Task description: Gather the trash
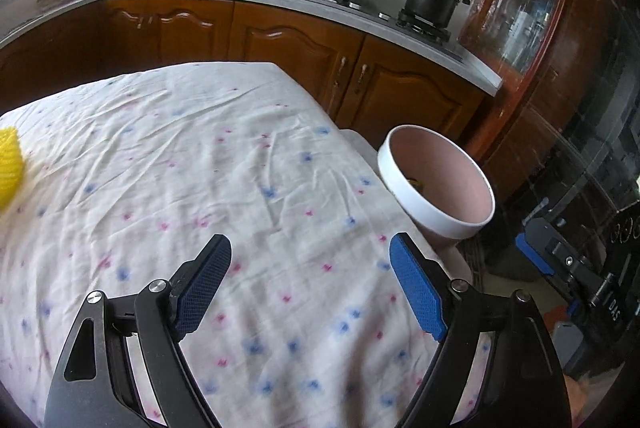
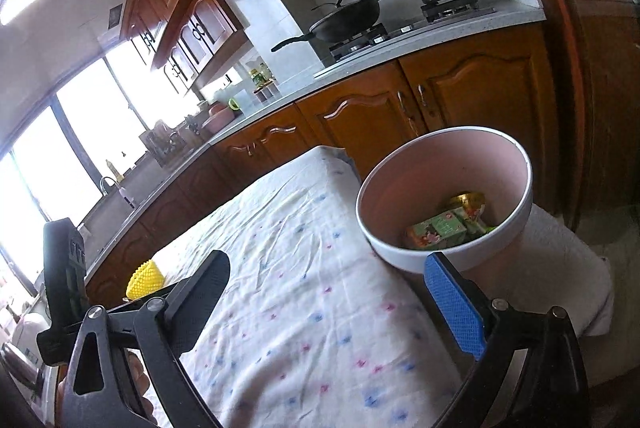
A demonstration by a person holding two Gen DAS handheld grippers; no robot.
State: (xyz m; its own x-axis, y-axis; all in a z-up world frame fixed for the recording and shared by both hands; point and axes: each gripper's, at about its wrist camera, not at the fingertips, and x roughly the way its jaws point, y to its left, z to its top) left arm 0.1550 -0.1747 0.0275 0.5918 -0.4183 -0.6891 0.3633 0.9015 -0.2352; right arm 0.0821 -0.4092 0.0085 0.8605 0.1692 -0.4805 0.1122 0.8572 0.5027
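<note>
Where left view hides bin (image 1: 436, 184) contents, right shows green cartons (image 2: 438, 230).

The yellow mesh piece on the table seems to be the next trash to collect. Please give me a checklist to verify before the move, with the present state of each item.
1. Left gripper jaws empty: ok, nothing between them.
2. Right gripper jaws empty: ok, wide apart over the cloth.
3. Yellow mesh piece within view: ok, lying at the far left of the table, apart from both grippers.
4. Path across the cloth free: ok, no other thing lies between.
5. Trash bin open and has room: ok, only some green cartons at the bottom.
6. Other trash remaining on the table: cannot tell, the edges are out of view.
</note>
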